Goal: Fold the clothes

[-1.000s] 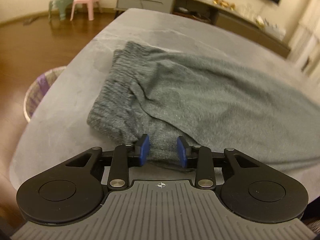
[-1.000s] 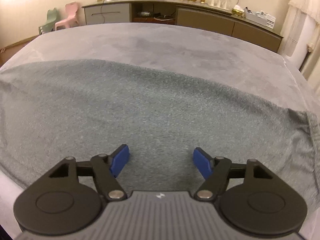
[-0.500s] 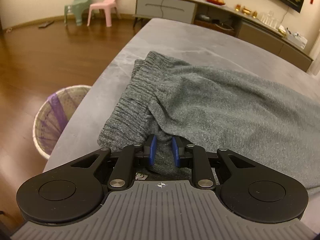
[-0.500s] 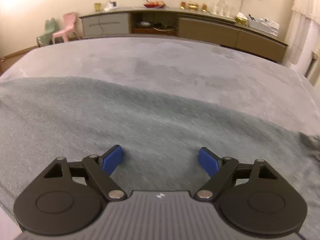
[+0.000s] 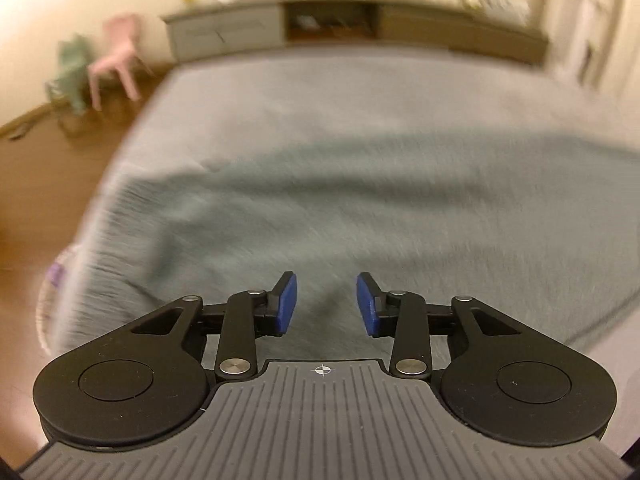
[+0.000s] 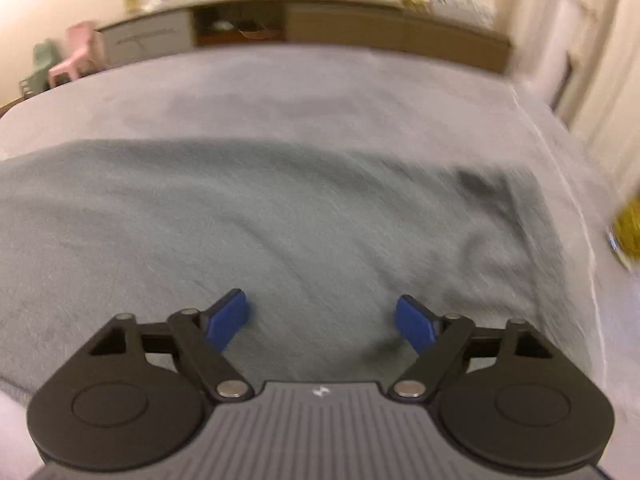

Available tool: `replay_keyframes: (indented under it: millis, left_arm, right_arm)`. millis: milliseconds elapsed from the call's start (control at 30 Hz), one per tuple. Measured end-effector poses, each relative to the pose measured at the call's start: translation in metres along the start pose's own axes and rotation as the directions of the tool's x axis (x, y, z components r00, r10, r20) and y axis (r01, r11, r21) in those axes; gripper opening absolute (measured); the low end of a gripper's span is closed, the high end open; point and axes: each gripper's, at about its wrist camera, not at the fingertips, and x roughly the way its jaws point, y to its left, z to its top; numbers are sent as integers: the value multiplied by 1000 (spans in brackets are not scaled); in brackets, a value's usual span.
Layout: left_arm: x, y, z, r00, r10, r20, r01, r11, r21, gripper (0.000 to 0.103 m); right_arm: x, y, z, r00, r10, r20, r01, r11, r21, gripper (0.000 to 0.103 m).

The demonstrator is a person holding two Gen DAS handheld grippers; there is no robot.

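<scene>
Both of my grippers hang over the grey garment (image 5: 360, 208), which lies spread flat across the grey table (image 5: 340, 92). On my left, the left gripper (image 5: 326, 304) has its blue pads a moderate gap apart, holding nothing, cloth showing between them. Further right along the garment (image 6: 260, 220), my right gripper (image 6: 320, 320) stands wide open and empty, just above the fabric.

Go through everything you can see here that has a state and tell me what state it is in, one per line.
Left claw: open, empty, over the garment.
Right claw: open wide, empty, over the garment.
Grey-green fleecy knit garment: spread flat on the grey table, held by neither claw.
</scene>
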Motion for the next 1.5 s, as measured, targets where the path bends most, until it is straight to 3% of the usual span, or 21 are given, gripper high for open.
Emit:
replay_keyframes:
  millis: [133,167,200,267,367,400,433,467,633,733,833,933,1100,1200,1300,1367,1433,1500]
  left_arm:
    - [-1,-6,1,1000,-10,-3,10,1000,-22,26]
    - [-3,-8,3,1000,-14,-11,13,1000,-27,26]
    - [-5,-13,10,999,-35,3,36,999,-21,27]
    - [-9,-26,28,995,-88,40,88,996,0,31]
    - [15,-48,61,994,-97,40,96,995,34,34]
    - [29,-52,70,995,-93,25,93,995,22,34]
    - [44,-55,80,996,-89,9,89,996,6,33]
    - [57,-55,86,997,-75,-7,75,997,-22,33]
    - [84,-43,101,1000,-14,-11,13,993,-114,39]
    - [62,-38,88,1000,-24,-4,23,989,-144,31]
    - [24,-31,51,993,-118,0,117,985,-124,34]
    - [2,-22,1,988,-148,-52,141,982,-125,32]
    - [-35,-15,-48,995,-94,-32,91,991,-97,35]
    - [-47,-6,-56,999,-31,6,32,992,-123,34]
    - [-59,25,-58,997,38,64,-20,964,-266,35]
    - [-56,49,-62,997,56,48,-36,935,-354,34]
    - [-48,64,-68,997,66,26,-51,922,-383,35]
    - [-46,70,-69,994,100,45,-78,931,-356,36]
  right_arm:
    - [-21,-30,-17,996,-42,-80,38,998,-47,82]
    - [-26,-38,-20,996,-54,-77,53,998,-20,73]
    - [-33,-45,-21,997,-63,-46,64,998,21,68]
    - [-42,-48,-19,998,-51,43,47,996,81,70]
    - [-32,-34,-16,996,25,83,-32,996,78,68]
    - [-24,-27,-16,998,32,62,-34,999,41,66]
    - [-16,-21,-19,1000,4,30,-3,1000,-13,68]
    - [-15,-19,-21,999,-25,37,27,999,-40,79]
    - [-21,-43,-27,998,-65,5,65,997,47,82]
    - [-29,-37,-29,997,-71,34,69,997,35,70]
    - [-38,-26,-31,997,-32,75,32,999,-7,70]
    - [-34,-18,-29,998,-42,45,44,998,-41,71]
    - [-27,-22,-28,997,-68,23,69,997,-20,81]
    - [-27,-25,-29,997,-77,28,77,997,-8,75]
    - [-35,-27,-28,993,-67,93,66,998,12,73]
    - [-36,-30,-28,994,-61,94,58,998,34,72]
    - [-32,-33,-28,995,-68,75,65,997,44,69]
    - [-28,-35,-28,996,-75,56,72,996,54,72]
